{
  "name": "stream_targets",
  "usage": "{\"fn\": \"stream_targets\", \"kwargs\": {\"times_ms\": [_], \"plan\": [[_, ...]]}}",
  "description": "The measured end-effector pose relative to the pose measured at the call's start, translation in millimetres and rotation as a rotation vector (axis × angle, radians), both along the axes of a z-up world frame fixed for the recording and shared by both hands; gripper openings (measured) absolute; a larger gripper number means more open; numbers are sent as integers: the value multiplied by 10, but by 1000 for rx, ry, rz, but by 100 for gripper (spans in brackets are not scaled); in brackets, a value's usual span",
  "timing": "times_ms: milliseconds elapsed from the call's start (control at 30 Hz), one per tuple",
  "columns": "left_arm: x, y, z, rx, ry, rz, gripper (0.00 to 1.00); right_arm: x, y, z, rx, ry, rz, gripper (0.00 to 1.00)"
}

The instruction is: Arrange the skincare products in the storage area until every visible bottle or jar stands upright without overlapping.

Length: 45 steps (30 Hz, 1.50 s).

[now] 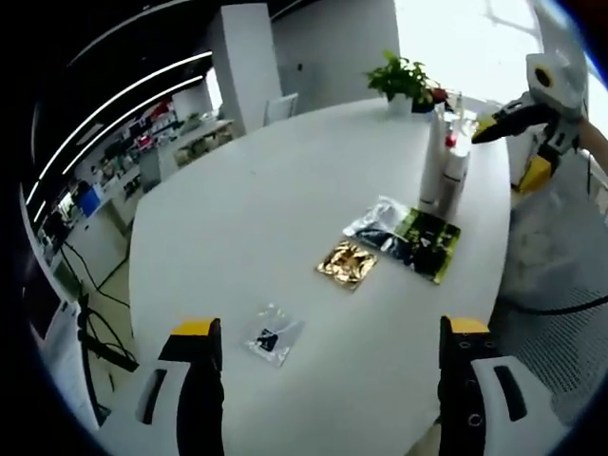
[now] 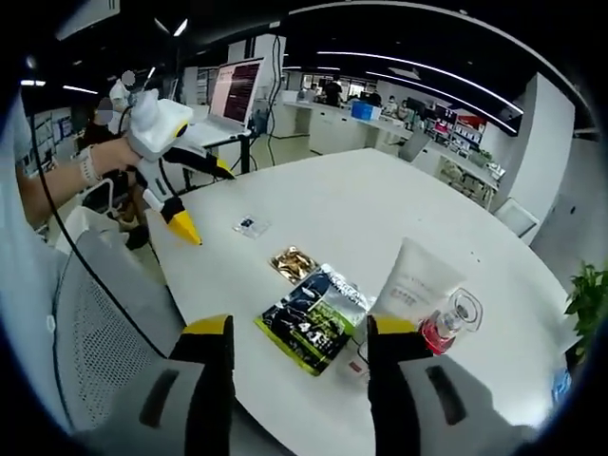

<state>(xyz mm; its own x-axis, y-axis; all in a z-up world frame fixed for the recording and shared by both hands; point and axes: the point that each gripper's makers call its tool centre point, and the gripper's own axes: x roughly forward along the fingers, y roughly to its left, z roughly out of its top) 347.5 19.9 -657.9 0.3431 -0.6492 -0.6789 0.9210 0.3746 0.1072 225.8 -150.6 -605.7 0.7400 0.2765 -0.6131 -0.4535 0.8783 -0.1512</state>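
Readable text: the green-and-black sachet on the counter bears large white figures, apparently "44". Print on the white tube and the small clear packet is too small to read.

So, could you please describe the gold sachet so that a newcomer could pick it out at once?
Start at the white oval table and find the cluster of flat packets near the upright white bottles. The gold sachet lies just beside the black-and-green pouch; it alone is shiny, crinkled gold foil.
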Motion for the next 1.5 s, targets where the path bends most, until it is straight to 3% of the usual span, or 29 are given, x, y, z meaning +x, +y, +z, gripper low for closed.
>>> {"fn": "stream_targets", "kwargs": {"times_ms": [300, 367, 533, 700, 833, 967, 1500], "plan": [[203, 30, -216, 72, 14, -58, 81, 19, 104, -2, 56, 22, 35, 40], [268, 31, -259, 81, 6, -70, 85, 33, 107, -6, 62, 31, 36, 40], [365, 46, -378, 100, 65, -100, 71, 60, 123, -1, 83, 33, 40, 37], [509, -10, -448, 93, 81, -119, 68, 51, 150, -16, 101, 53, 60, 33], [569, -21, -548, 134, 96, -155, 65, 70, 143, -18, 103, 52, 66, 32], [641, 6, -676, 176, 124, -184, 56, 67, 146, -3, 111, 57, 65, 30], [801, 53, -918, 264, 145, -250, 57, 64, 185, -55, 164, 75, 50, 28]]}}
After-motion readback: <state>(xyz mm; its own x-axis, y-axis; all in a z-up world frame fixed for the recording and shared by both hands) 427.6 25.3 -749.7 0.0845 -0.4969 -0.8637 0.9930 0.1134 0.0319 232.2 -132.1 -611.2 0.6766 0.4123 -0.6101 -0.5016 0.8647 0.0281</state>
